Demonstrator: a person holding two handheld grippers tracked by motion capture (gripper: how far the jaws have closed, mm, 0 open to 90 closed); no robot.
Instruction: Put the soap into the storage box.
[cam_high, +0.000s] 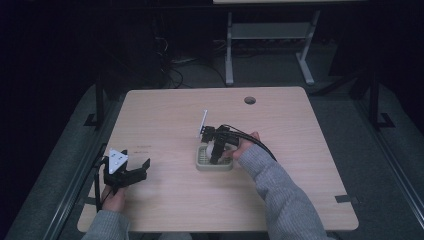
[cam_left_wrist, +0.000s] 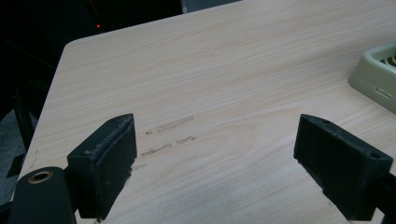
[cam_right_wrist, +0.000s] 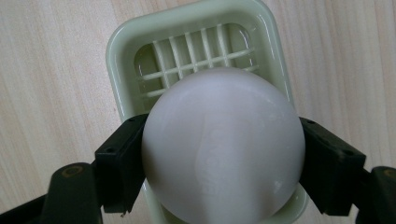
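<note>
Two black jaws of the right gripper (cam_right_wrist: 219, 158) were clamped on a white ball (cam_right_wrist: 223, 144), one pad pressed to each flank at about its widest line, while the ball hung directly over a pale green slotted tray (cam_right_wrist: 121, 56) on the wooden surface (cam_right_wrist: 51, 70). Ahead of the jaws, the tray's grid floor showed bare; below them, the ball hid the tray's near rim, and whether it touched the tray could not be told. From above, the right gripper (cam_high: 216, 145) pointed steeply down into the tray (cam_high: 201, 164), steadied by a hand in a grey sleeve (cam_high: 272, 187).

Smooth, matte and evenly round, the ball looked hard and probably light, like moulded plastic; such a surface would likely slip out of the jaws if the squeeze drifted above or below the middle. The hold across the widest line seemed the safest place, with modest pressure, since a hollow shell might dent or squirt free.

Well apart from the tray, the left gripper (cam_high: 125, 172) rested low over the surface (cam_high: 165, 115), its jaws spread wide with only bare wood between them (cam_left_wrist: 219, 154) and a corner of the tray (cam_left_wrist: 373, 74) off beyond its right jaw.
</note>
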